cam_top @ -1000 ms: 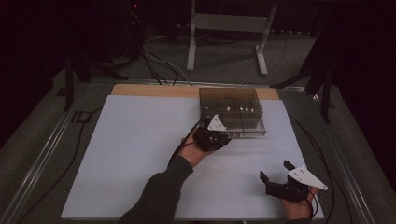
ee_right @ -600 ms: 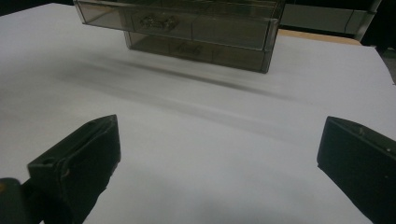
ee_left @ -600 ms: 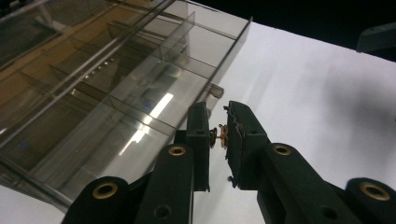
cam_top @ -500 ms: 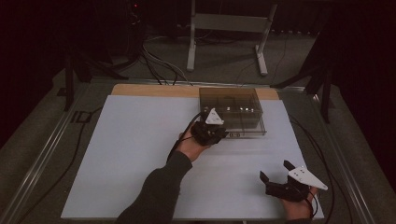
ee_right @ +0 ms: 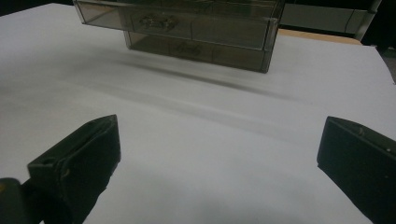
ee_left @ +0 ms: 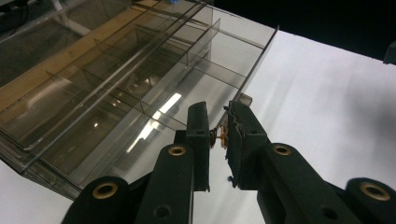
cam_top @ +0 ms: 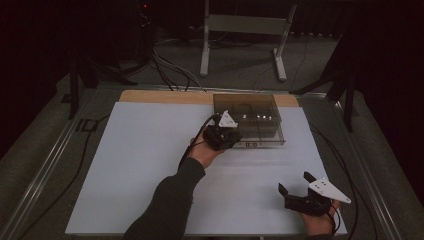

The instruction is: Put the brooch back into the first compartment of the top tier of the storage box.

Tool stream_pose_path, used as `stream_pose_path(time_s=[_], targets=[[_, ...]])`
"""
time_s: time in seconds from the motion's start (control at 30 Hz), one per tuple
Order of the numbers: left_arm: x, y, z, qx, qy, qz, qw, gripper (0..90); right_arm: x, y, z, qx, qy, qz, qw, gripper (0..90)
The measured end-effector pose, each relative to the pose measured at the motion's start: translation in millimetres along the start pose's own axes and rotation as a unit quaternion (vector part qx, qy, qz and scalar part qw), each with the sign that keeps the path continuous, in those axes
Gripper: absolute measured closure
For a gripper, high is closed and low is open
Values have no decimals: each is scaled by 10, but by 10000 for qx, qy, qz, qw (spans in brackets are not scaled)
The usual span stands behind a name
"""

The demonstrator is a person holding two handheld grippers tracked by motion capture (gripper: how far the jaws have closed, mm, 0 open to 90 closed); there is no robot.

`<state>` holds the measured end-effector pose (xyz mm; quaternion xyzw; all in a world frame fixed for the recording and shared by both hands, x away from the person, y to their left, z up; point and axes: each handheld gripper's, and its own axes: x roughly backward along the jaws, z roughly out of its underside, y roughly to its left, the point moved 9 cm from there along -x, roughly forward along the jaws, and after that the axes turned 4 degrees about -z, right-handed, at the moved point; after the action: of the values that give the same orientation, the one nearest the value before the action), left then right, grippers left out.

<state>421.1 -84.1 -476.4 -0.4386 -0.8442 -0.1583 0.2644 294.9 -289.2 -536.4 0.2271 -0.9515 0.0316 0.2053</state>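
Note:
A smoked clear plastic organizer box (cam_top: 257, 112) with divided compartments stands at the back middle of the white table (cam_top: 145, 165). My left gripper (cam_top: 231, 134) is at the box's front left corner. In the left gripper view the jaws (ee_left: 218, 112) are nearly together, shut on a small brass-coloured part (ee_left: 219, 137), just over the box's compartments (ee_left: 140, 70). My right gripper (cam_top: 294, 182) rests open near the table's front right; its view shows the jaws (ee_right: 219, 135) wide apart with nothing between them, facing the box front (ee_right: 196, 42).
A wooden strip (cam_top: 165, 96) runs along the table's far edge behind the box. Cables (cam_top: 170, 70) and a metal stand (cam_top: 245, 30) lie on the floor beyond. A metal rail (cam_top: 45, 170) borders the table's left side.
My left gripper has moved a little up and toward the box's front left corner. The right gripper has stayed where it was, open.

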Motion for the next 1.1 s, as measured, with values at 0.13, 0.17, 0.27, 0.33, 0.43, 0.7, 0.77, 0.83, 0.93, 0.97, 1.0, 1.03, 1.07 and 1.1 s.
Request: stream_pose_path(time_s=[0.13, 0.17, 0.27, 0.33, 0.43, 0.7, 0.77, 0.83, 0.93, 0.97, 1.0, 1.03, 1.07, 1.1], targets=[[-15, 28, 3, 29, 26, -18, 10000, 806, 0, 3, -2, -2, -2, -3, 10000, 0], [-22, 36, 5, 41, 26, -30, 10000, 806, 0, 4, -2, -7, -5, -6, 10000, 0], [-37, 64, 14, 75, 49, -43, 10000, 806, 3, 0, -3, -7, -11, -1, 10000, 0], [-44, 81, 19, 105, 66, -57, 9999, 806, 2, -1, -2, -4, -9, 1, 10000, 0], [-53, 101, 23, 142, 72, -76, 9998, 806, 2, 1, -3, -2, -11, -3, 10000, 0], [-67, 167, 39, 225, 119, -146, 9996, 806, 3, 2, -6, 3, -19, -17, 10000, 0], [-73, 181, 41, 276, 109, -151, 9994, 806, 1, 3, -4, 1, -11, -19, 10000, 0], [-86, 198, 50, 300, 129, -177, 9993, 806, 1, 3, -5, -8, -14, -19, 10000, 0], [-106, 228, 65, 354, 163, -216, 9990, 806, 3, 1, -5, -4, -18, -17, 10000, 0], [-111, 233, 67, 378, 162, -223, 9989, 806, 3, 2, -5, -11, -20, -17, 10000, 0], [-116, 242, 70, 393, 166, -236, 9988, 806, 2, 2, -5, -8, -18, -16, 10000, 0], [-119, 253, 76, 407, 184, -251, 9987, 806, 2, 2, -5, -6, -18, -19, 10000, 0], [-119, 262, 80, 425, 185, -256, 9986, 806, 2, 2, -5, -7, -17, -19, 10000, 0], [-121, 271, 82, 453, 184, -277, 9984, 806, 2, 2, -6, -2, -21, -20, 10000, 0]])
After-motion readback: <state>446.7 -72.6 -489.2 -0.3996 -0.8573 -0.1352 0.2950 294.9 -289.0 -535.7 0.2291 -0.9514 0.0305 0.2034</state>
